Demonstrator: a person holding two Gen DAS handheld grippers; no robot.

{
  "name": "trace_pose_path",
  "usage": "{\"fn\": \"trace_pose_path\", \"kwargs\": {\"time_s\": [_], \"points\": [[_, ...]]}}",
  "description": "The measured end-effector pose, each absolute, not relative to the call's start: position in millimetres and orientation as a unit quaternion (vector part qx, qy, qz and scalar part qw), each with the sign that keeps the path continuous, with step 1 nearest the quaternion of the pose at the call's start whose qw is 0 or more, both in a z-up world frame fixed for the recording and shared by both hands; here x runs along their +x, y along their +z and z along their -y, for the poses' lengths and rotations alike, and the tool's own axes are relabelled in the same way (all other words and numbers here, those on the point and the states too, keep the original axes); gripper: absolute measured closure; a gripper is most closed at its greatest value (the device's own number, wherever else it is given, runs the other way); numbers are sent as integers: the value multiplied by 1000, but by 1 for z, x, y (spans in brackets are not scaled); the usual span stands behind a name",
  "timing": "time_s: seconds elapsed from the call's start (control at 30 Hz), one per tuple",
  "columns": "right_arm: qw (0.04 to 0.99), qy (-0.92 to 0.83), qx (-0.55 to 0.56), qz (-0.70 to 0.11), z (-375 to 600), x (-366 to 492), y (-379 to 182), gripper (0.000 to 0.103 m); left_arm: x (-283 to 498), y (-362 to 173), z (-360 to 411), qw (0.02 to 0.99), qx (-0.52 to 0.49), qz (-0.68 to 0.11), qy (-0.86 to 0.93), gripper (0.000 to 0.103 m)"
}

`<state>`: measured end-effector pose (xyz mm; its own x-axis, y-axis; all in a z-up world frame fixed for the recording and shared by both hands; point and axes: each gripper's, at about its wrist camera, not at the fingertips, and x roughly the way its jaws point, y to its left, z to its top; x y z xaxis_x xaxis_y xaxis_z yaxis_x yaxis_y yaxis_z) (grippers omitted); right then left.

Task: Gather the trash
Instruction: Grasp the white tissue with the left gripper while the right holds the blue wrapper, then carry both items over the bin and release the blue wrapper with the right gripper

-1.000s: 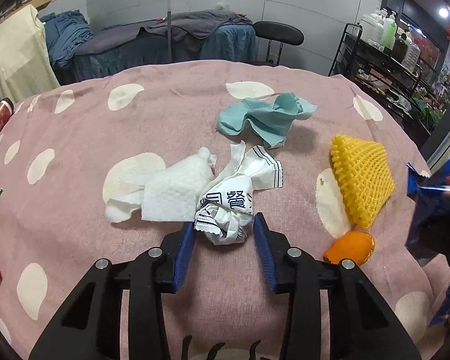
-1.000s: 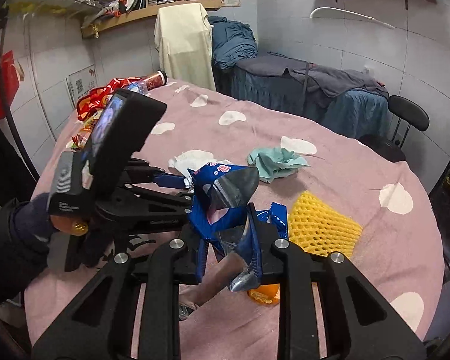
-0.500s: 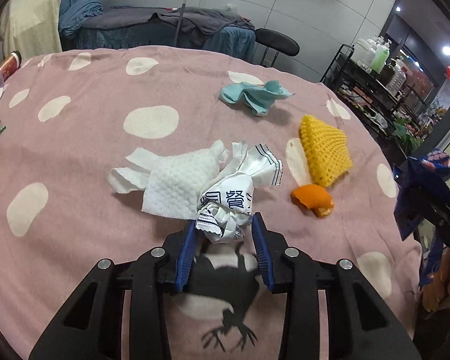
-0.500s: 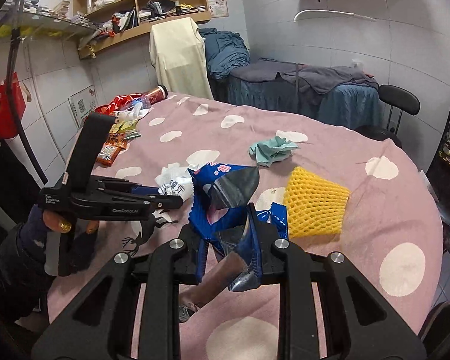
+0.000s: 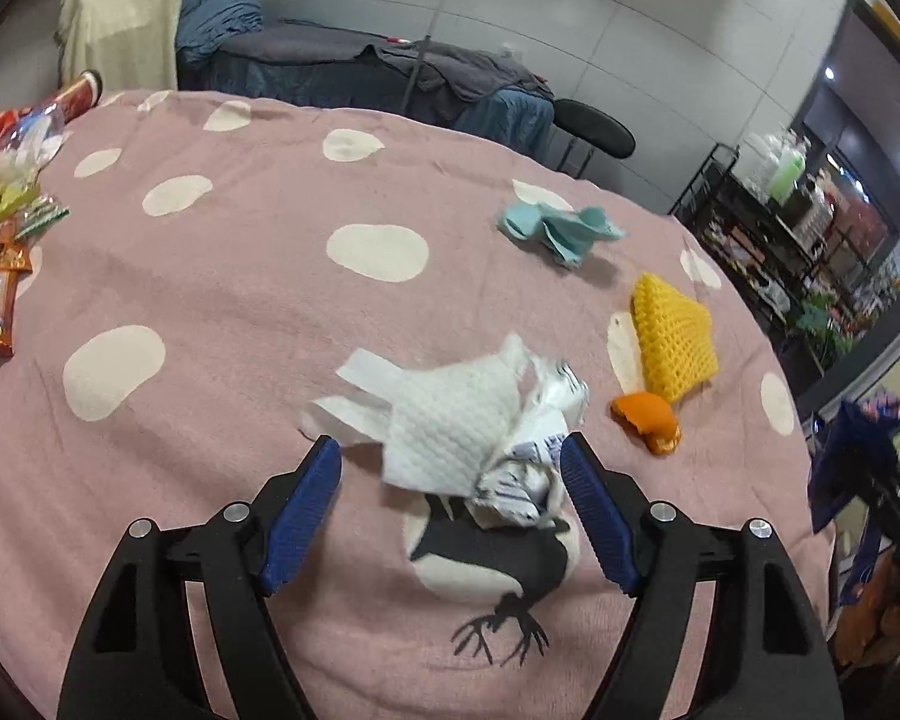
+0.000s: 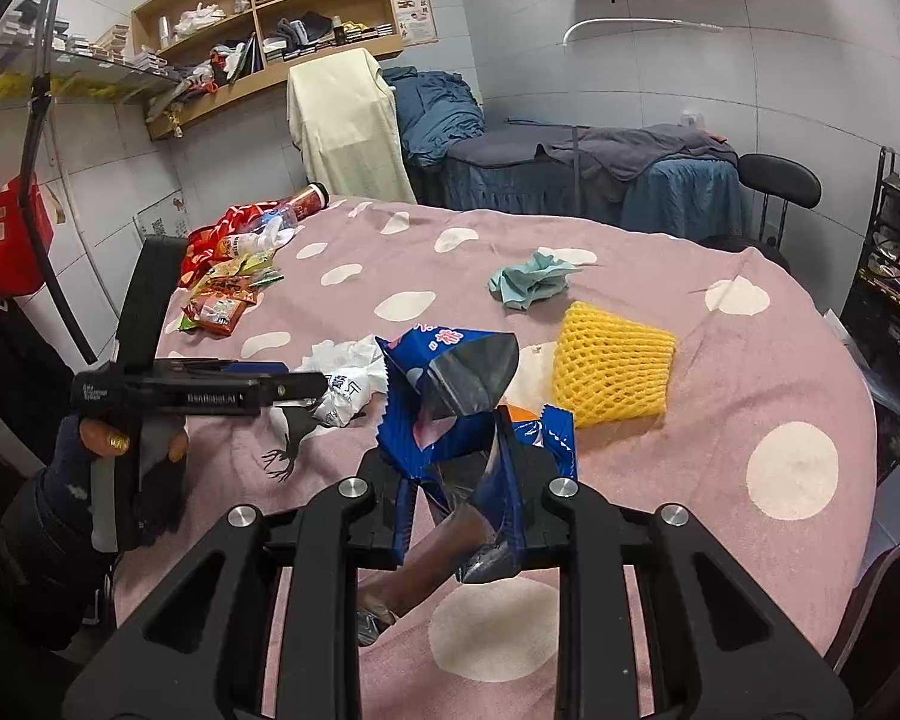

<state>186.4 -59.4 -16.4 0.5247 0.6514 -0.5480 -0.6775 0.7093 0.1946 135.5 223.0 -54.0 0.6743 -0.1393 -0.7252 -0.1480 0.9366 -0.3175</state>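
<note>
My left gripper (image 5: 450, 444) hovers low over the pink spotted tablecloth (image 5: 210, 300) and its jaws are opening. A crumpled white printed wrapper (image 5: 522, 480) sits blurred between them, close to the right finger, and no pad presses on it. A white paper towel (image 5: 450, 420) lies just beyond the fingertips. My right gripper (image 6: 456, 468) is shut on a torn blue snack bag (image 6: 444, 384), held above the table. Farther off lie a yellow foam net (image 5: 672, 336), an orange peel (image 5: 645, 420) and a teal crumpled cloth (image 5: 561, 228).
Snack packets (image 6: 222, 300) and a tall can (image 6: 309, 198) crowd the table's left edge. A black chair (image 5: 594, 132) and a covered bed stand behind the table. A metal rack (image 5: 768, 228) stands at the right. A gloved hand (image 6: 90, 456) holds the left gripper.
The left jaws, shut on the crumpled wrapper before, have spread wide and let it go. Both grippers have drifted sideways over the table. The right one still holds the blue bag.
</note>
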Motion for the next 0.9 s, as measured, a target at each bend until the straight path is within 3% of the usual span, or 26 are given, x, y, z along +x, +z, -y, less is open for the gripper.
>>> {"fn": "trace_pose_path", "kwargs": {"time_s": [0.2, 0.27, 0.33, 0.43, 0.67, 0.9], "points": [[873, 379, -10, -307, 63, 190, -17, 79, 173, -70, -231, 879, -187, -439, -12, 40], [874, 376, -12, -308, 65, 189, -17, 79, 177, -71, -224, 879, -178, -441, -22, 49], [875, 374, -9, -308, 68, 188, -17, 79, 176, -67, -214, 883, -163, -438, -36, 69], [877, 369, -3, -307, 73, 186, -17, 79, 170, -58, -207, 895, -142, -423, -18, 79], [890, 344, 14, -300, 95, 179, -16, 79, 140, -18, -211, 921, -143, -361, 13, 80], [906, 305, 24, -293, 124, 168, -17, 79, 117, 5, -162, 938, -117, -327, -13, 79]]}}
